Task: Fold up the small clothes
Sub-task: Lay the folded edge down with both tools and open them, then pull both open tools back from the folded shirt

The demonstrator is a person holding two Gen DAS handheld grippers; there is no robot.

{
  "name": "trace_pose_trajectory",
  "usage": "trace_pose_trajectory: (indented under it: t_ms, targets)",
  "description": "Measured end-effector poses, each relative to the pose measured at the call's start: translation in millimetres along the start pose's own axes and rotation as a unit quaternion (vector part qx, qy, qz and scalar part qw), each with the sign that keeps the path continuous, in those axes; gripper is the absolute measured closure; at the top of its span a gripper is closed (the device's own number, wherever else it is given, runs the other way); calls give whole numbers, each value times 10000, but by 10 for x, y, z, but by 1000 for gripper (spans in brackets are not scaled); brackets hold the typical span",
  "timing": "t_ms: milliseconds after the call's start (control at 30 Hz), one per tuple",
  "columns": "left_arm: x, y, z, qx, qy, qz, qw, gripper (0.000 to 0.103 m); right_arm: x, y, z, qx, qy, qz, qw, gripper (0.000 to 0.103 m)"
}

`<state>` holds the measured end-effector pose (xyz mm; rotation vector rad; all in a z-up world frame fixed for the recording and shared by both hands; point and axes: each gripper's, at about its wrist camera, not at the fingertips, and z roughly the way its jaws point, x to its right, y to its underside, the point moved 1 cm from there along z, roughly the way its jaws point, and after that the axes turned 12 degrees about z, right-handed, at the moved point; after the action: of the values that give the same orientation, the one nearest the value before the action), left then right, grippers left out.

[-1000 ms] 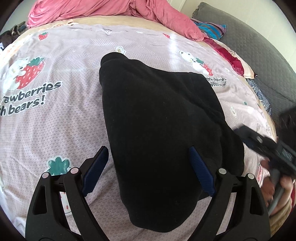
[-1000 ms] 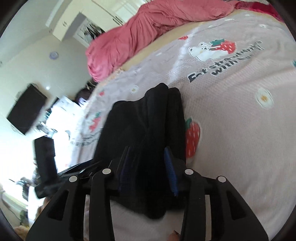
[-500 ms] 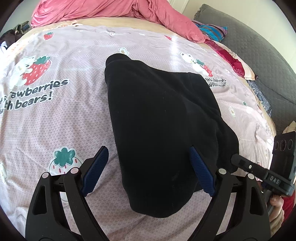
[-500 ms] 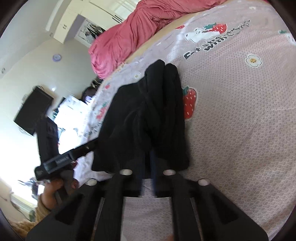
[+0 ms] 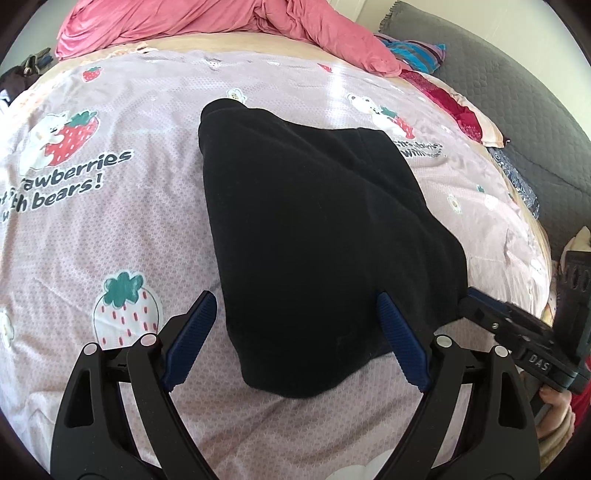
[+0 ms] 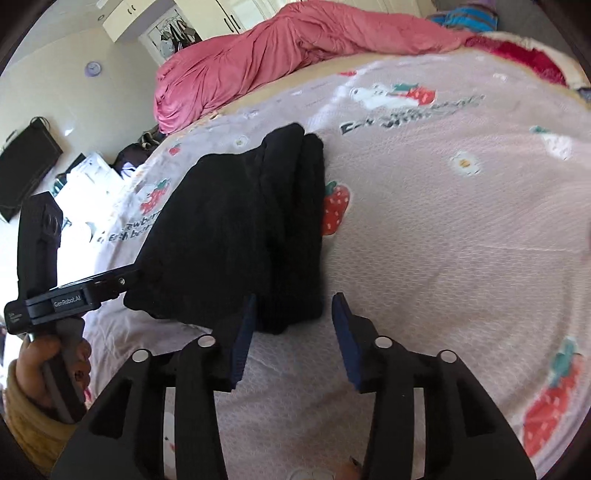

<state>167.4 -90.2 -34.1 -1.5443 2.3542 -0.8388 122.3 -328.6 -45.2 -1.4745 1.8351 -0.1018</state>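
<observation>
A black folded garment (image 5: 314, 229) lies on the pink strawberry-print bedsheet (image 5: 110, 229). My left gripper (image 5: 295, 332) is open wide just above the garment's near end, holding nothing. In the right wrist view the same garment (image 6: 236, 229) lies in folded layers. My right gripper (image 6: 293, 332) is open at the garment's near right corner, empty. The left gripper also shows in the right wrist view (image 6: 125, 277), at the garment's left edge. The right gripper shows in the left wrist view (image 5: 469, 299), touching the garment's right edge.
A crumpled pink blanket (image 5: 221, 18) lies along the far side of the bed. A grey quilted couch (image 5: 517, 92) stands at the right with colourful clothes (image 5: 417, 55) beside it. A dark monitor (image 6: 26, 166) and clutter sit on the floor at the left.
My right gripper was shut on the garment's edge, then let go and opened, drawing back a little. My left gripper stayed open and pulled back toward the garment's near end.
</observation>
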Motion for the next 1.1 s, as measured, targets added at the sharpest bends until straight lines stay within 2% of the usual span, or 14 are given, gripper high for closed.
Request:
trace_pose_trajectory:
  t_ms: [33, 100, 133, 167, 233, 300, 500, 800, 1100]
  targets:
    - [9, 14, -13, 6, 6, 6, 10000, 22, -26, 22, -63, 106, 90, -62, 9999, 57]
    - [31, 36, -51, 35, 8, 22, 10000, 22, -60, 52, -171, 329, 223, -146, 9991, 34]
    - [38, 45, -69, 52, 3, 35, 10000, 21, -95, 76, -261, 518, 339, -213, 9979, 29]
    - [46, 60, -93, 69, -14, 45, 10000, 18, -116, 84, -324, 645, 411, -249, 9968, 20]
    - [65, 86, -158, 150, -81, 53, 9998, 9, -165, 110, -450, 899, 485, -313, 9943, 14]
    - [79, 117, -223, 223, -102, 58, 9997, 9, -218, 152, -579, 1104, 495, -345, 9921, 7]
    - [108, 256, -454, 483, -185, 151, 9985, 9, -370, 302, -831, 1642, 669, -546, 9826, 5]
    - [81, 467, -821, 957, -389, 142, 9946, 9, -505, 540, -1087, 2156, 565, -708, 9723, 5]
    - [108, 761, -963, 1129, -427, 130, 9926, 9, -602, 786, -1054, 2074, 680, -868, 9720, 4]
